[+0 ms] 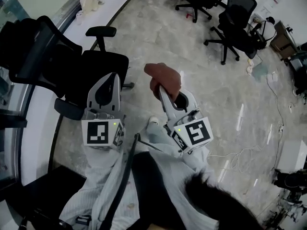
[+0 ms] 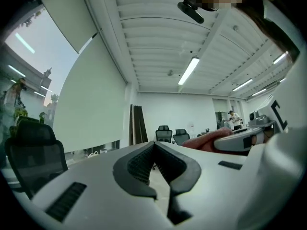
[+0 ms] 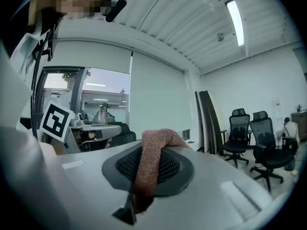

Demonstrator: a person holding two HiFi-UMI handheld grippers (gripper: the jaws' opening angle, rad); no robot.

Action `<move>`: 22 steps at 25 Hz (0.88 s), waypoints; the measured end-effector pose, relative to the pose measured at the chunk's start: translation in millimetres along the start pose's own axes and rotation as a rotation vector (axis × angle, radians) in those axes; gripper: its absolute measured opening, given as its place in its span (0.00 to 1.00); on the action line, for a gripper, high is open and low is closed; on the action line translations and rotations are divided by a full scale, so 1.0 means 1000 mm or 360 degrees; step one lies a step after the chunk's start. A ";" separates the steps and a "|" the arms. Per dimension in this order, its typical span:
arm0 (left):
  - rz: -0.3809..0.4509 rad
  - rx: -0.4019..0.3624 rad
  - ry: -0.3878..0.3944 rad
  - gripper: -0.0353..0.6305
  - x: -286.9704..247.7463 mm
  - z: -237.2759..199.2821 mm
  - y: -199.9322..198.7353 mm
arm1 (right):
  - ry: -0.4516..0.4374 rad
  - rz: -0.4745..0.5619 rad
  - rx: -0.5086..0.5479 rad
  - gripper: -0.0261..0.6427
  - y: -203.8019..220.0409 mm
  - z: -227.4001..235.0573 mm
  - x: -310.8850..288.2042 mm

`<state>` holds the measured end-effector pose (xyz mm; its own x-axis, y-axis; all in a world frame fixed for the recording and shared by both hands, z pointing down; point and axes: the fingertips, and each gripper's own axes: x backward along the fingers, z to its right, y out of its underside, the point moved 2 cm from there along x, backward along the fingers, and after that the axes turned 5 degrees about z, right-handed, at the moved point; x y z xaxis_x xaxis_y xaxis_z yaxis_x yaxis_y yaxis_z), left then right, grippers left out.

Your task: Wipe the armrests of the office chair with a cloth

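Observation:
A black office chair [image 1: 72,66] stands at the left in the head view, with one armrest [image 1: 100,31] at its far side and the other [image 1: 67,110] close to my left gripper. My left gripper [image 1: 114,76] hovers over the seat's near edge, its jaws shut with nothing between them [image 2: 154,145]. A reddish-brown cloth [image 1: 163,78] is bunched at the tip of my right gripper [image 1: 162,89], to the right of the chair and apart from it. In the right gripper view the cloth [image 3: 153,157] drapes over the shut pads [image 3: 168,169].
Several other black office chairs [image 1: 235,23] stand on the marble floor at the upper right. White cables [image 1: 240,158] trail at the right. A white ledge with a bag [image 1: 89,0] runs along the window on the left. The person's light trousers [image 1: 103,186] fill the bottom.

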<state>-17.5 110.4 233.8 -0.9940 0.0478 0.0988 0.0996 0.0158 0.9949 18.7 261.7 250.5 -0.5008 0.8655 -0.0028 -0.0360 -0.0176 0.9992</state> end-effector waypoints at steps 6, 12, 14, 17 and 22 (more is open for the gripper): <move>-0.0062 0.0014 -0.0337 0.06 -0.062 0.008 0.008 | -0.0348 -0.0051 -0.0018 0.09 -0.011 0.084 -0.057; -0.0156 -0.0002 -0.0810 0.06 -0.032 -0.067 0.031 | -0.0747 -0.0135 -0.0093 0.09 0.020 0.050 -0.143; -0.0166 -0.0008 -0.0980 0.06 -0.012 -0.088 0.034 | -0.0898 -0.0155 -0.0112 0.09 0.027 0.027 -0.166; -0.0153 -0.0030 -0.1208 0.06 0.022 -0.115 0.036 | -0.1125 -0.0171 -0.0113 0.09 0.037 -0.015 -0.192; -0.0110 -0.0077 -0.1487 0.06 0.080 -0.157 0.026 | -0.1401 -0.0171 -0.0077 0.09 0.045 -0.088 -0.226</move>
<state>-102.0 -41.7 270.5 -0.5556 0.8314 0.0038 0.0190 0.0082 0.9998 54.2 21.6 292.2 0.3534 0.9344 -0.0450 -0.0911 0.0822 0.9924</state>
